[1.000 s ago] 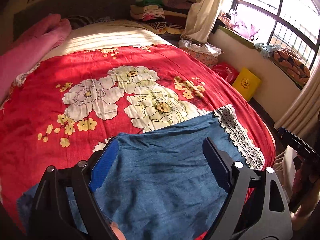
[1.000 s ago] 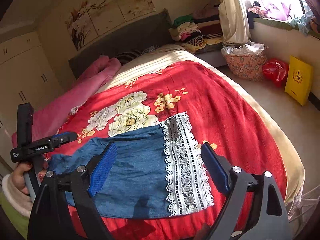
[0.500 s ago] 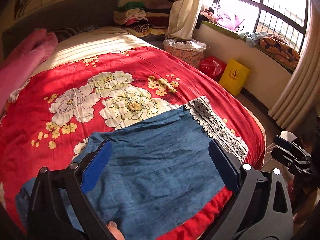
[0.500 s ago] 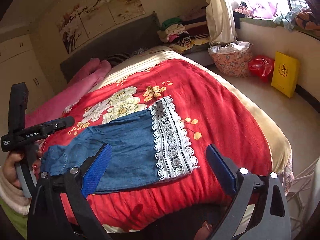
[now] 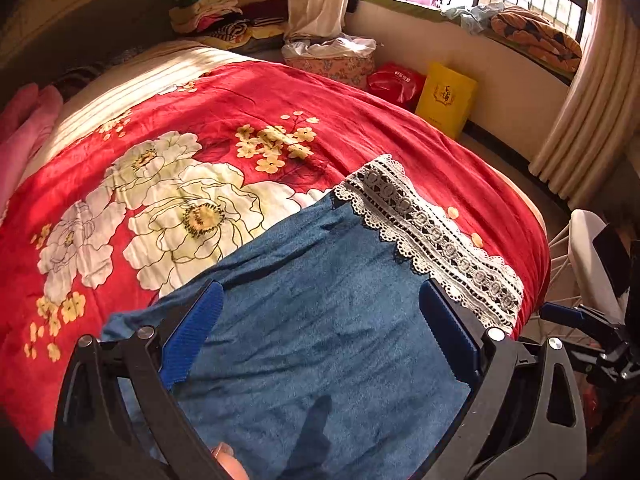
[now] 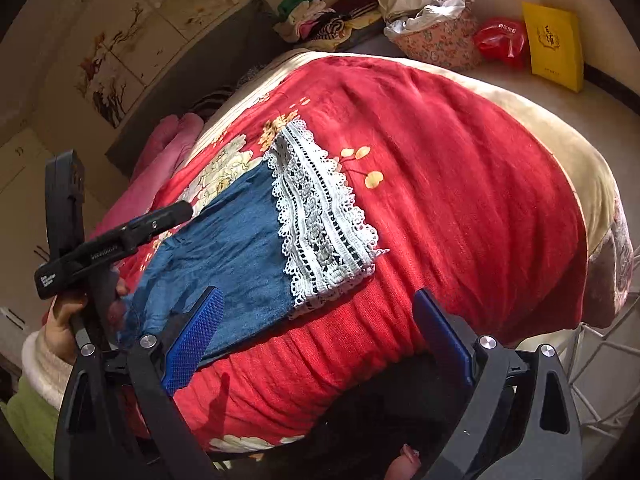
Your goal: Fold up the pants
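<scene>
Lying flat on bedspread (image 5: 400, 132): pants (image 5: 320, 320)

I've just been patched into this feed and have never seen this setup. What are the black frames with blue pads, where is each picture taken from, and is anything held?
They are handheld grippers, one per hand, each carrying a camera looking along its fingers. The left gripper hovers open over the blue pants lying flat on the red floral blanket. The right gripper is open too, near the bed's edge, beside the white lace hem. Neither holds anything.
</scene>
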The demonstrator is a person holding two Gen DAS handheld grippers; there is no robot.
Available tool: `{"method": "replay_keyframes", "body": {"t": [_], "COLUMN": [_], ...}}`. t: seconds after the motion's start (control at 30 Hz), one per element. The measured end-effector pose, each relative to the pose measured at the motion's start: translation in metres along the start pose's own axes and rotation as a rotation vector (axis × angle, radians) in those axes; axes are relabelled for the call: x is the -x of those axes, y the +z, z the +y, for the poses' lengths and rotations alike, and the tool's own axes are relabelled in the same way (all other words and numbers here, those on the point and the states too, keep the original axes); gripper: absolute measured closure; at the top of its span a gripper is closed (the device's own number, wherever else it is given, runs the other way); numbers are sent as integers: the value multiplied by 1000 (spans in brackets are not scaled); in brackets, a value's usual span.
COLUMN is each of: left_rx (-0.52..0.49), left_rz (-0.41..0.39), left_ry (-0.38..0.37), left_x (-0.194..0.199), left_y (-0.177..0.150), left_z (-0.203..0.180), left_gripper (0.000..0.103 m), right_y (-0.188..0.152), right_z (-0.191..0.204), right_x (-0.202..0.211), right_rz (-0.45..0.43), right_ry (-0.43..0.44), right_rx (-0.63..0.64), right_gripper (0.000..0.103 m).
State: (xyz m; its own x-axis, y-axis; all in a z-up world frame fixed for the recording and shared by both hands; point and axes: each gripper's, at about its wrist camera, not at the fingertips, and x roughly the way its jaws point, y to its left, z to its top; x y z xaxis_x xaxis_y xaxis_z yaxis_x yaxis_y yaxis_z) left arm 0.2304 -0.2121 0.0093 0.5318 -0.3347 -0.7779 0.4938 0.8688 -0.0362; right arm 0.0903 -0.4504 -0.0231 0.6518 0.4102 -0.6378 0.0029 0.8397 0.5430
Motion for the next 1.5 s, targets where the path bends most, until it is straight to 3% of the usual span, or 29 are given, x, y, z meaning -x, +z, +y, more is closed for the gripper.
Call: {"method": "replay_keyframes", "body": {"t": [0.2,0.3,0.47,0.53,0.57,0.6,0.63,0.73,0.77,0.8,1.0,1.17,1.37,1.5], "left_rx": [-43,-42,-51,-32,-23,-13,-14,-27,-30,-33,10,105,223,313], "left_rz": [49,63,96,124,137,142,136,134,141,143,49,-44,-100,-115], "left_ry": [34,-16,-112,-159,-183,-198,-205,-226,-231,-239,-297,-314,-273,-251], "left_x": [-47,-62,-84,-95,-100,-102,-103,-99,-99,-97,-57,-13,25,36], "left_y": [32,41,48,47,45,44,43,42,42,41,41,32,-12,-50], "left_z": [7,7,2,2,3,3,2,-1,-1,0,22,63,113,144], "left_gripper": [11,11,11,12,18,22,33,82,91,94,96,96,96,94], "right_y": [-1,1,4,4,6,7,9,11,12,12,18,15,-7,-33], "right_z": [-3,6,3,1,-1,-3,-5,0,5,11,51,96,155,190], "right_x": [-30,-31,-42,-43,-45,-45,-46,-44,-43,-40,-23,-19,-38,-59], "right_rz": [39,16,28,18,20,17,18,14,5,-6,-65,-67,7,73], "right_ry": [-15,4,25,34,43,50,70,91,95,96,121,208,279,271], "right_rx": [-48,-25,-62,-72,-79,-92,-104,-85,-63,-44,99,228,391,506], "right_gripper": [9,37,39,46,50,66,77,81,81,81,81,81,81,81]}}
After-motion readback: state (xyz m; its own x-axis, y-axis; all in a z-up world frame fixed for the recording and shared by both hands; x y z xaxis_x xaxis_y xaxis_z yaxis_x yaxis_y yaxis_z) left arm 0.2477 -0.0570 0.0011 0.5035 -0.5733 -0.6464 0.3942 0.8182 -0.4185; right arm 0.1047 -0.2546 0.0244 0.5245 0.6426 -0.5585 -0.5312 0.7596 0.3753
